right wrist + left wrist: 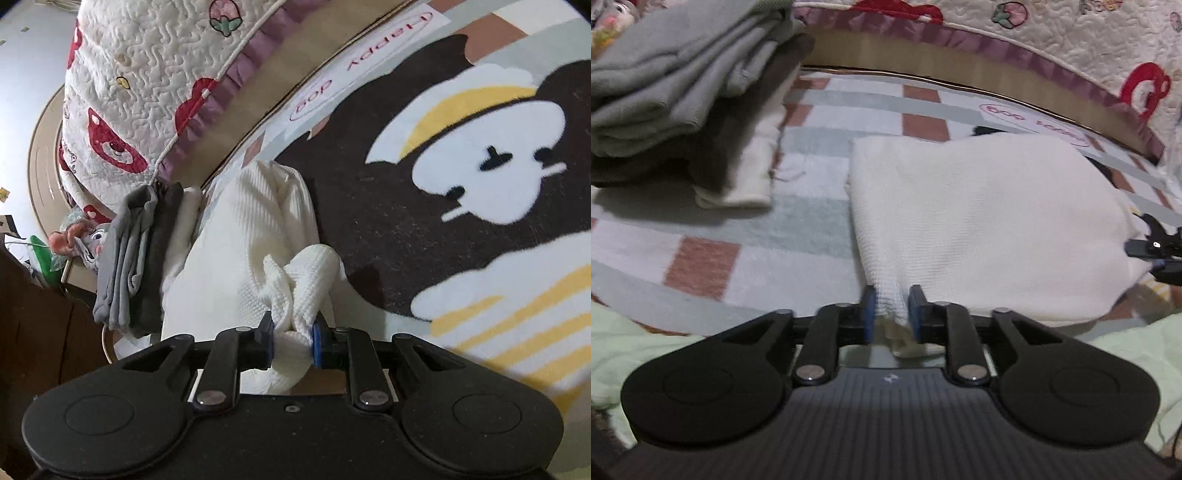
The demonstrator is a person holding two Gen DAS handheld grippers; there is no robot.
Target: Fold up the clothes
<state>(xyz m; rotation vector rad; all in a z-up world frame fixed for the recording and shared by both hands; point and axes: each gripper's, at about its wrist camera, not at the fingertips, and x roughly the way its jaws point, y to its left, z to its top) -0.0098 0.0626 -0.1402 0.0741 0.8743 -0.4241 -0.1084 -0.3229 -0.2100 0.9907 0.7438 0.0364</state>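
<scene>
A white knit garment (990, 221) lies folded on the checked rug (701, 266). In the left wrist view its near-left corner is bunched between the blue pads of my left gripper (892, 314), which is shut on it. My right gripper (293, 339) is shut on a thick bunch of the same white garment (258, 240), and the cloth fills the gap between its pads. From the left wrist view the right gripper (1145, 240) shows at the garment's right edge.
A stack of folded clothes (683, 92), grey on top of dark brown and cream, sits left of the garment, also as the stack of folded clothes (136, 258). A quilted bed cover (1071, 37) hangs behind. Pale green cloth (628, 350) lies at the near edge. A plush toy (85, 240) sits beyond the stack.
</scene>
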